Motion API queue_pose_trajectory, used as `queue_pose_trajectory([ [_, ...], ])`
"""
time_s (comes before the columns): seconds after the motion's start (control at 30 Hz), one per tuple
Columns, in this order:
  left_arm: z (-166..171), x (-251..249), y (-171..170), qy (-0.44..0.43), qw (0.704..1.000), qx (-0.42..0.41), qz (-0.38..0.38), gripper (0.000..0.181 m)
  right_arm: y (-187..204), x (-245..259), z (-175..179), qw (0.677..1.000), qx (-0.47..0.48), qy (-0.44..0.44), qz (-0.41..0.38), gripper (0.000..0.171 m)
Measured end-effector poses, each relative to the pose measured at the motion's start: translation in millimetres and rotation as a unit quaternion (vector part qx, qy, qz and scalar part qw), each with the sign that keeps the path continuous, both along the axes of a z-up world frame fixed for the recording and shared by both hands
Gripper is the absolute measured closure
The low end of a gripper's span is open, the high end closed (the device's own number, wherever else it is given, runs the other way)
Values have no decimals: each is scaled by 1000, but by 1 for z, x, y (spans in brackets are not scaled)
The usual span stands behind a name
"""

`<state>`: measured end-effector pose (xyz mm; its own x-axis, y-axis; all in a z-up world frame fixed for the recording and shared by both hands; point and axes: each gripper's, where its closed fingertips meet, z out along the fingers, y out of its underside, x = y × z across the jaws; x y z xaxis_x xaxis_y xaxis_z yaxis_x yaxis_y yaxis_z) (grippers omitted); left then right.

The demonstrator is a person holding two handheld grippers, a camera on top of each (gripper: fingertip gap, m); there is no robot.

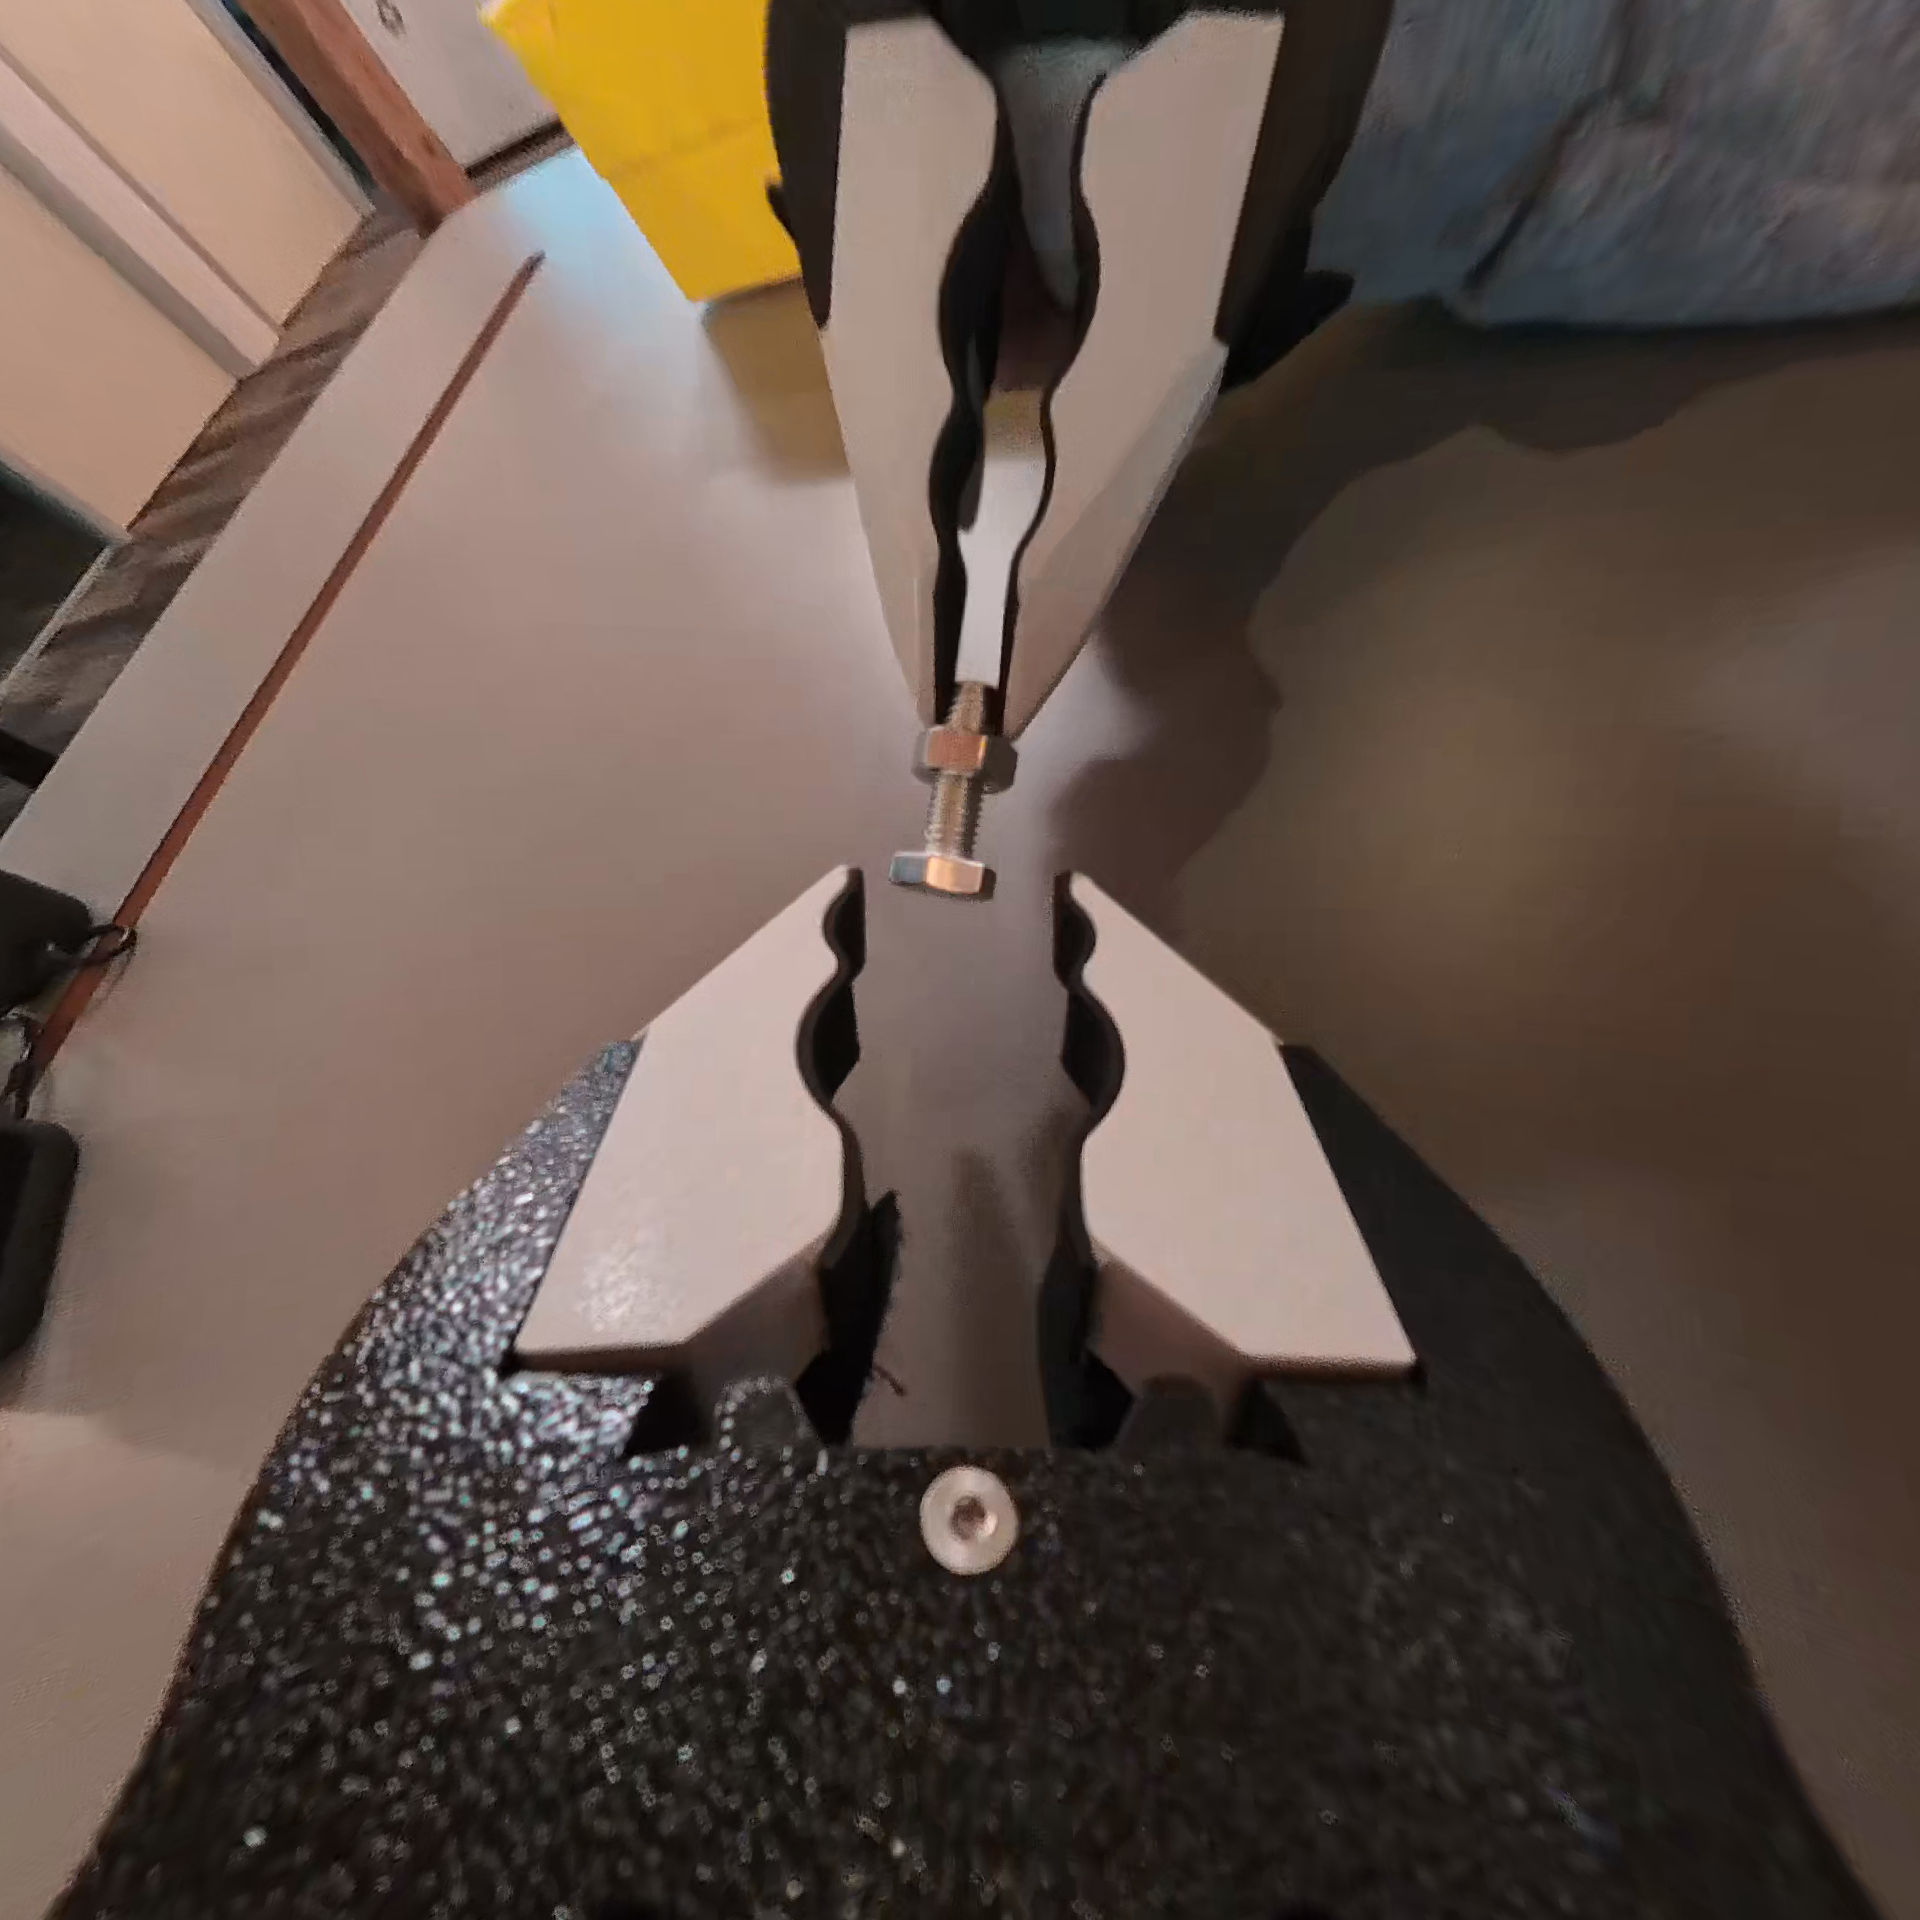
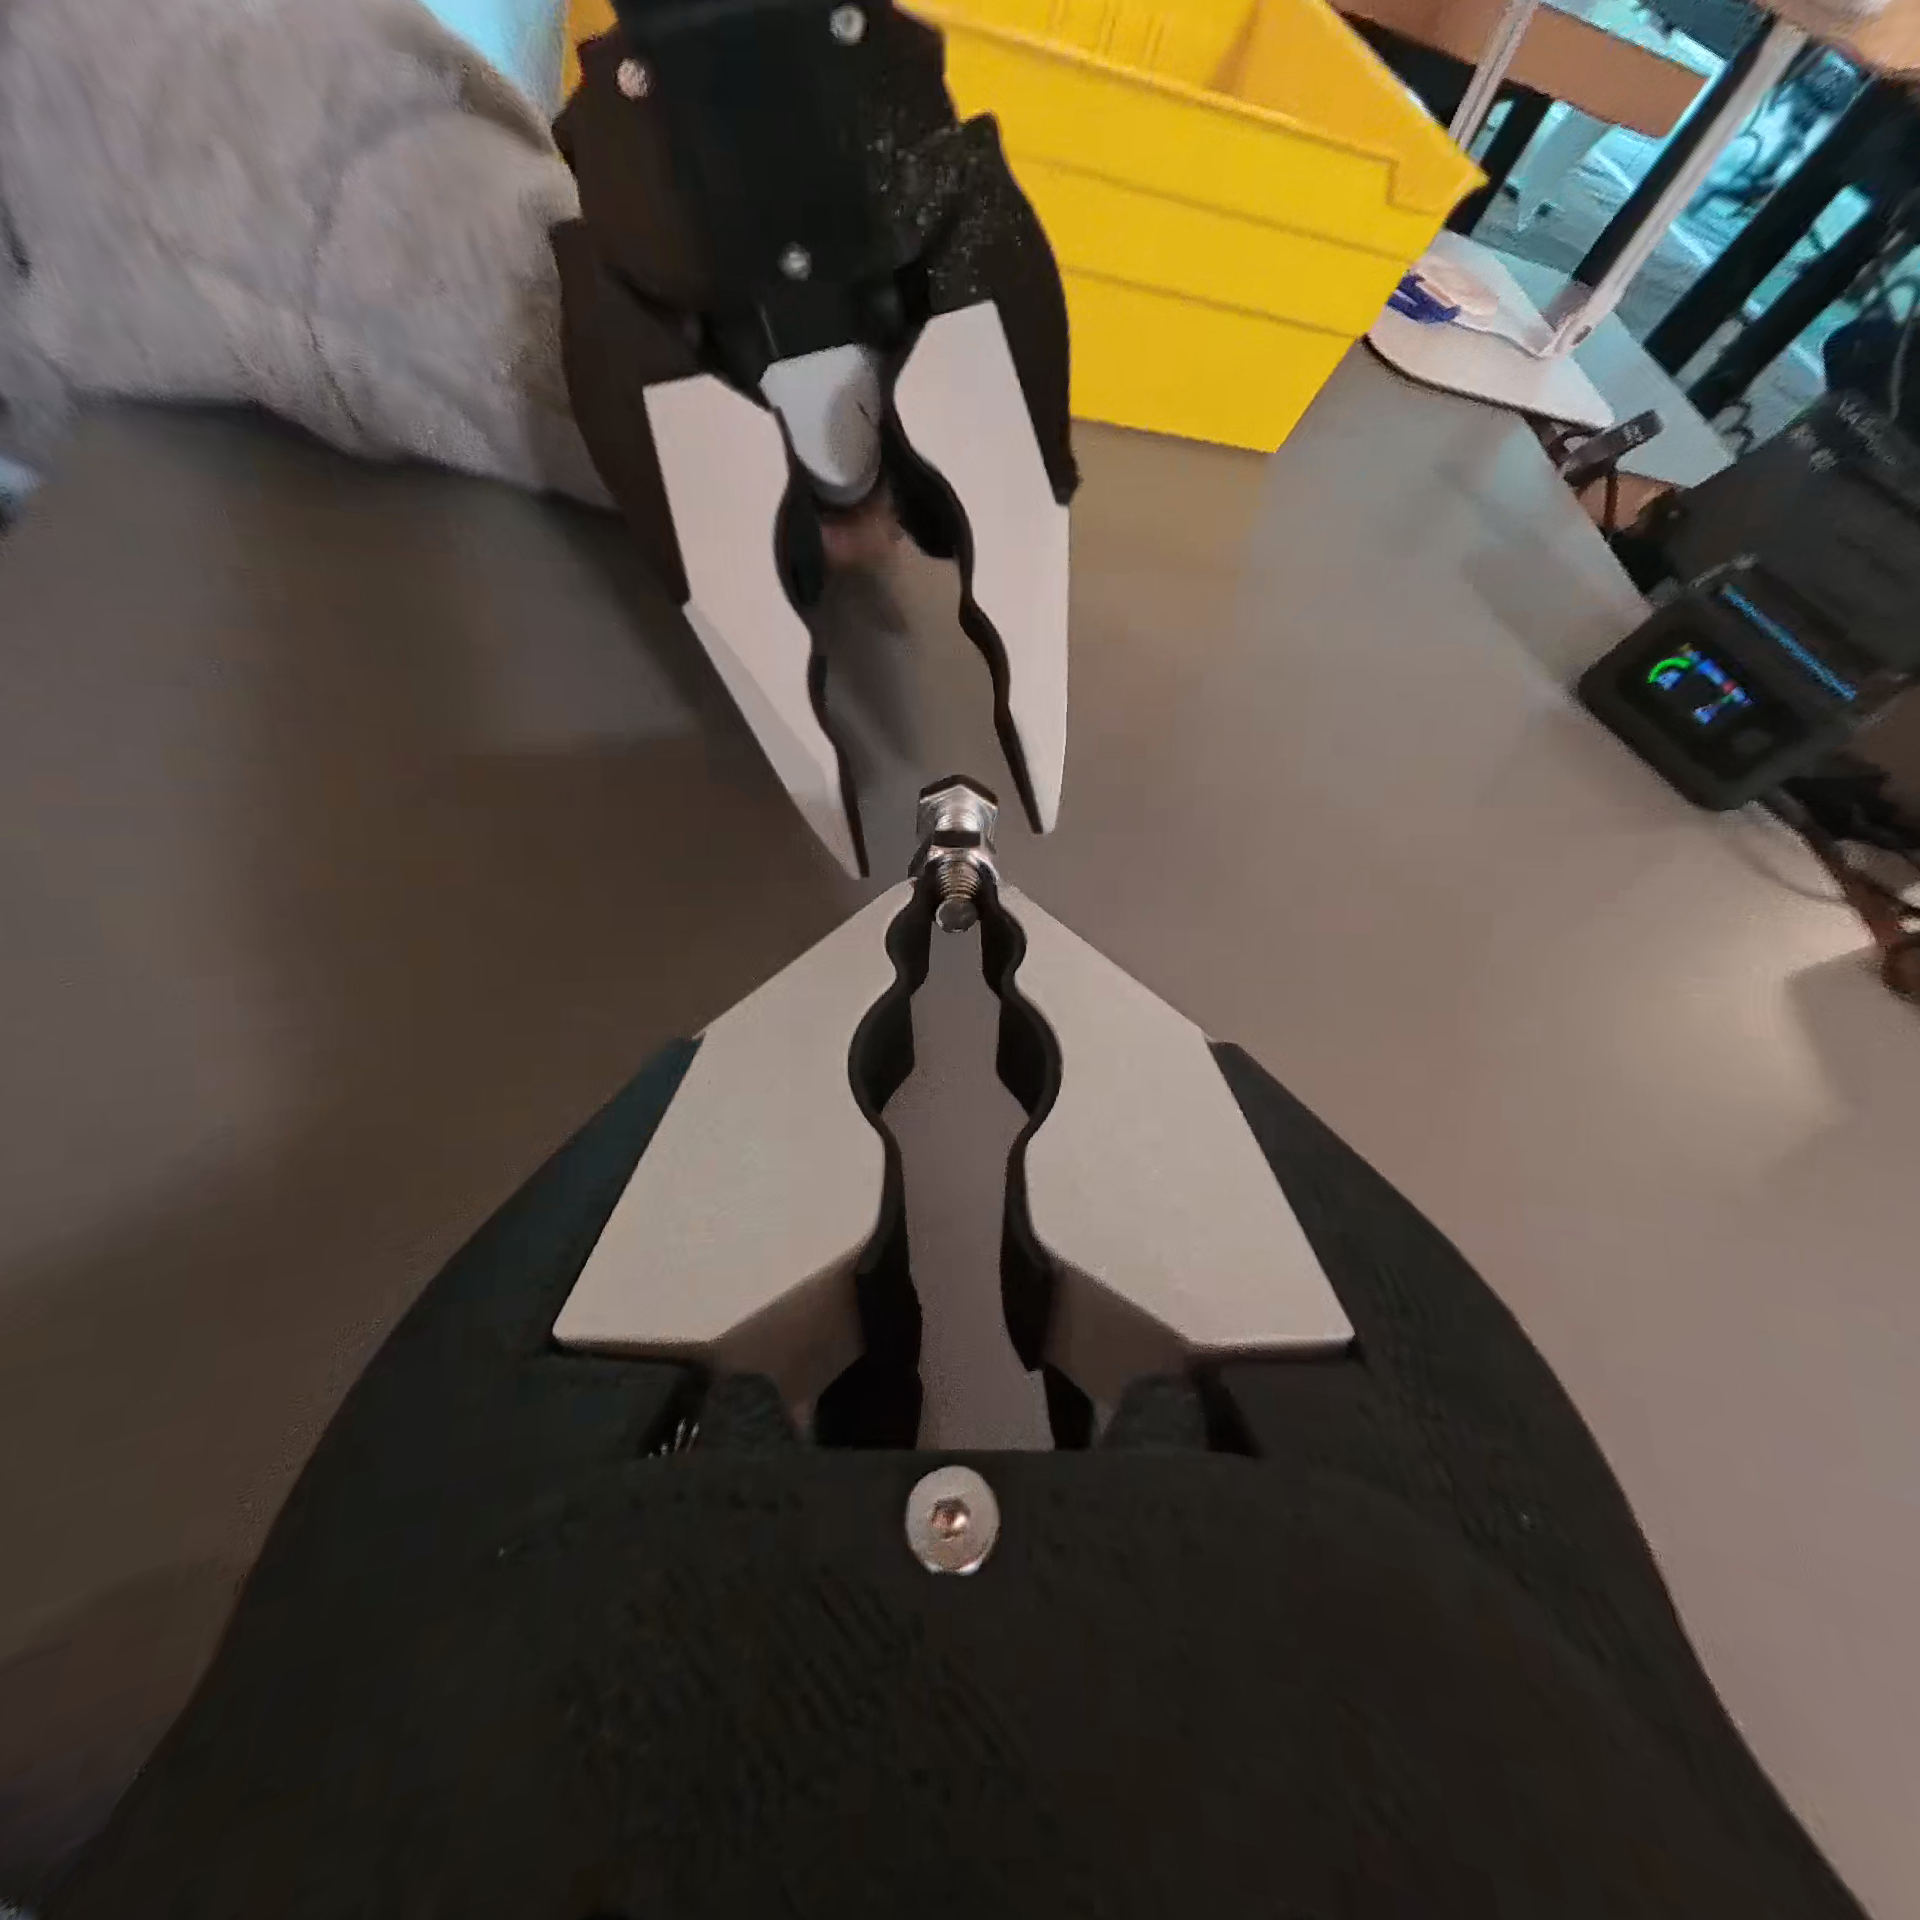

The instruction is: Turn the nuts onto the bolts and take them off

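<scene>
Right gripper clamps the bolt's threaded tip while the left gripper stands open at its head.

Left wrist view: the left gripper [image 1: 958, 883] holds its jaws wide apart, empty, the bolt [image 1: 948, 821] head just at its 12 o'clock; the right gripper [image 1: 971, 696] is pinched on the thread end, the nut [image 1: 964, 755] mid-shank, above the grey table [image 1: 520, 727]. Right wrist view: the right gripper [image 2: 951, 894] is nearly closed on the bolt [image 2: 954, 847]; the left gripper [image 2: 951, 831] straddles the head without touching; a yellow bin [image 2: 1195, 208] sits at 1 o'clock.
</scene>
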<state>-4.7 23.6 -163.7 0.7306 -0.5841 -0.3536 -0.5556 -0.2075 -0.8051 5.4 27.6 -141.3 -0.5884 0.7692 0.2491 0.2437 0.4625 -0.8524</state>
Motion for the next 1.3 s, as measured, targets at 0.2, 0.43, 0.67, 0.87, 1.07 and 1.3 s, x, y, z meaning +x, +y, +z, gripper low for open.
queue_pose_trajectory([
  [0.2,-10,6,-1,33,999,-17,-6,158,-8,1,-6,999,25,2,22,163],
  [0.43,-13,5,-6,22,999,-45,-12,165,-12,2,-10,997,71,8,34,163],
  [0.67,-11,-1,6,128,991,25,11,165,-13,6,-20,989,-91,-114,6,129],
  [0.87,-12,-1,8,135,991,25,9,165,-17,4,-32,988,-77,-137,4,128],
  [1.07,-15,-3,11,171,985,19,27,165,-36,0,3,997,-56,-17,49,137],
  [1.3,-15,-5,12,143,989,7,36,165,-5,3,-26,991,-63,-116,-22,129],
])
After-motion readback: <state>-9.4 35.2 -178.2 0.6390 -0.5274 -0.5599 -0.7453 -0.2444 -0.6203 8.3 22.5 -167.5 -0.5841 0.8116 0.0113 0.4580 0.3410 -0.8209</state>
